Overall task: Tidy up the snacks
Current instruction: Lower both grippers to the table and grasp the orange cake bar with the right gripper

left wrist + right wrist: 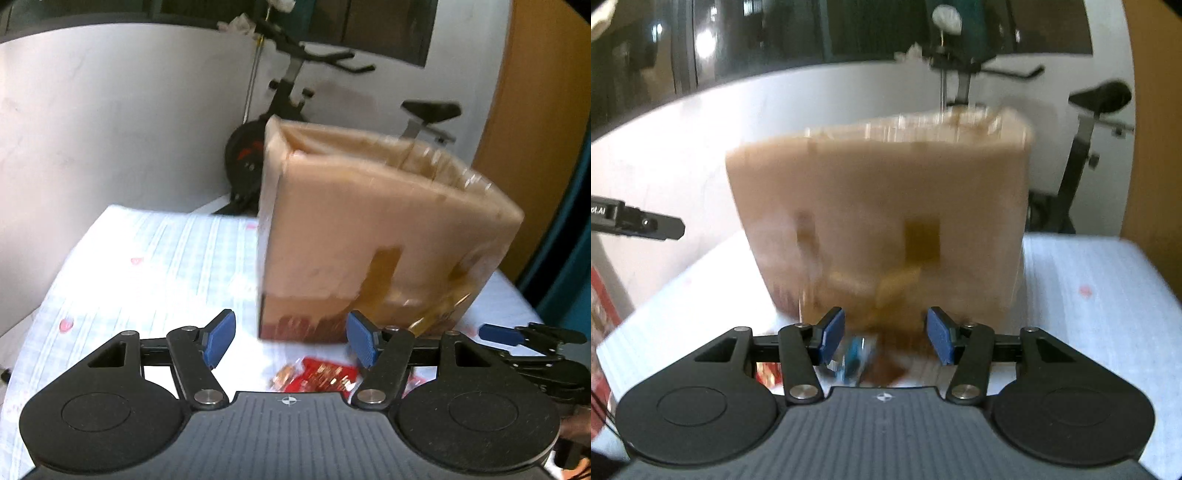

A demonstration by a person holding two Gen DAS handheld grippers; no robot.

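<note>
The cardboard box (369, 236) is smeared by motion blur in both wrist views, so the marks along its lower edge cannot be read. The red snack packet (317, 376) is partly hidden behind the left gripper body. A blue packet (854, 356) is blurred beyond identification. The exercise bike (280, 110) is partly hidden behind the box.

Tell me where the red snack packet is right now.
In the left wrist view, the red snack packet lies on the checked tablecloth, just below the open left gripper and in front of the cardboard box.
</note>
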